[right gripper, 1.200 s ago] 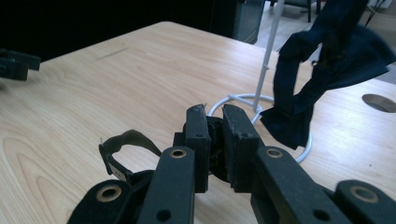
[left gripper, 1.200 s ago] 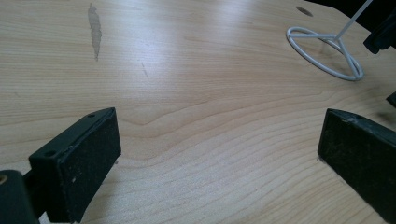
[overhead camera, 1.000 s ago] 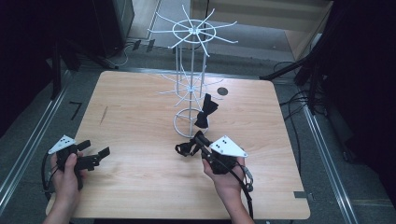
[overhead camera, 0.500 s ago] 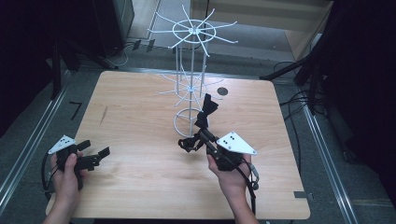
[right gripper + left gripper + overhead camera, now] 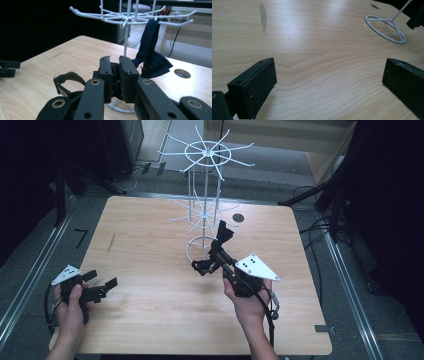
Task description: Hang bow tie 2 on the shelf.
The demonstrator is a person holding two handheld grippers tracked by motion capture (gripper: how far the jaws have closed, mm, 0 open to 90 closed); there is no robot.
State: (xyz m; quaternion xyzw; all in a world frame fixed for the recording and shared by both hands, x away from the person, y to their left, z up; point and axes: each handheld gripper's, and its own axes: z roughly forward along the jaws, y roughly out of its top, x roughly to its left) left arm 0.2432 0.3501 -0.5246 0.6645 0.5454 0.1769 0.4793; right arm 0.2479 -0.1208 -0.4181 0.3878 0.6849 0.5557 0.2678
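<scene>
Fingers (image 5: 115,75) around dark fabric bow tie (image 5: 152,62)

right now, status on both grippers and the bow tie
Left gripper open, low over the table. Right gripper shut on dark bow tie beside white wire rack. Nothing between.

No writing, label, brand, number or sign can be read on anything in the high view or either gripper view.
</scene>
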